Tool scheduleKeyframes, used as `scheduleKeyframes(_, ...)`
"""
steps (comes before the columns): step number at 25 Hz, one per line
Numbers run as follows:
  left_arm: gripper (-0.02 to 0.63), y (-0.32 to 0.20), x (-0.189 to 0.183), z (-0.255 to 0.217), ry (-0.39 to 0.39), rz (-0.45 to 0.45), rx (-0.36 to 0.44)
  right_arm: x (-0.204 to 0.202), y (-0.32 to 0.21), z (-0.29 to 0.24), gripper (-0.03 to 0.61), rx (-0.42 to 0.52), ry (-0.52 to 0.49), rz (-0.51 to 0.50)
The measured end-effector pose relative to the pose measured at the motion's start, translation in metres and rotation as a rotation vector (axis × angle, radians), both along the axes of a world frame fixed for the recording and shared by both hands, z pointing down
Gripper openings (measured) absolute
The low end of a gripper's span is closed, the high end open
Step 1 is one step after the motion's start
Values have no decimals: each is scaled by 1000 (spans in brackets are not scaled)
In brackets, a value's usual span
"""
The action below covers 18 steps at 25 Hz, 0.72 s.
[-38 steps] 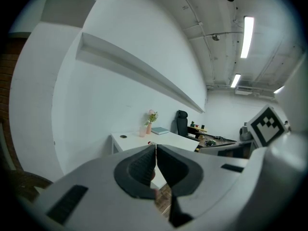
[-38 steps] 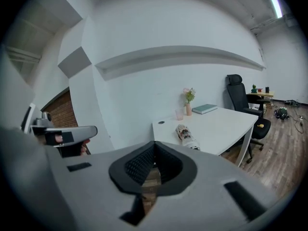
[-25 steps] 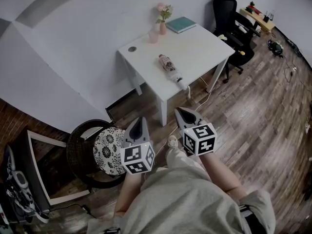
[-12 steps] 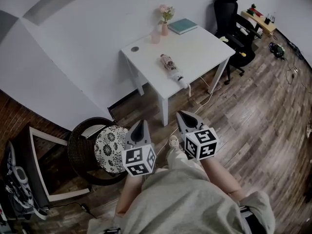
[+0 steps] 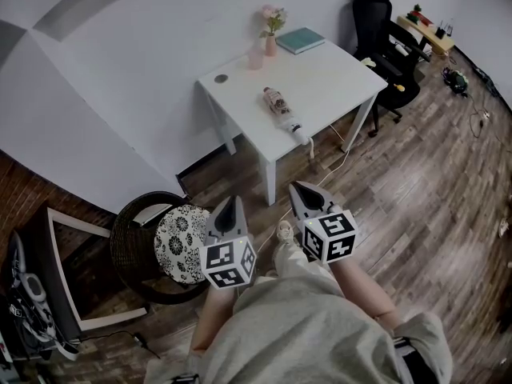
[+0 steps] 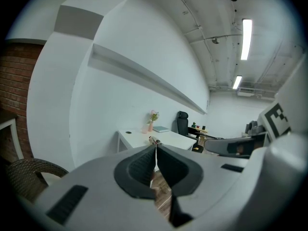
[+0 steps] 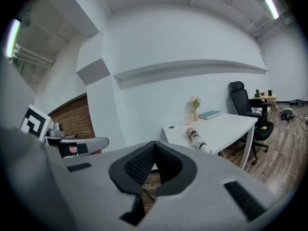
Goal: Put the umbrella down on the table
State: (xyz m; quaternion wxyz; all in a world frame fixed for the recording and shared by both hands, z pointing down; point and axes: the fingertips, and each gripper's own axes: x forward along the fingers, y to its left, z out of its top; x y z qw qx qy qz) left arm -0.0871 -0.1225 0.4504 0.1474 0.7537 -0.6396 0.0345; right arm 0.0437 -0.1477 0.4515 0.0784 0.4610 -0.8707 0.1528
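A folded patterned umbrella (image 5: 282, 111) (image 7: 195, 137) lies on the white table (image 5: 328, 82), its white handle sticking past the front edge. Both grippers hang well short of the table, over the wooden floor in front of the person. My left gripper (image 5: 229, 202) is shut with nothing in it; its jaws meet at a thin seam in the left gripper view (image 6: 155, 150). My right gripper (image 5: 295, 187) is shut and empty too, its pads closed together in the right gripper view (image 7: 154, 146).
On the table stand a pink flower vase (image 5: 270, 34), a pink cup (image 5: 255, 57) and a teal book (image 5: 300, 40). A black office chair (image 5: 382, 30) stands right of the table. A wicker chair with a patterned cushion (image 5: 178, 244) sits at my left, by a brick wall.
The view has shifted slightly, with table and grippers a little lower in frame than a second ago. Both grippers stay shut and keep their places.
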Motion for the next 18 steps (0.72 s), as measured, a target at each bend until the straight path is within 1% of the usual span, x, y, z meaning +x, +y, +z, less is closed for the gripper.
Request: scheduleKeyframes(18,9,-8,3,5,-3,14,-10,1,-10,7,1,-10,-9,-4)
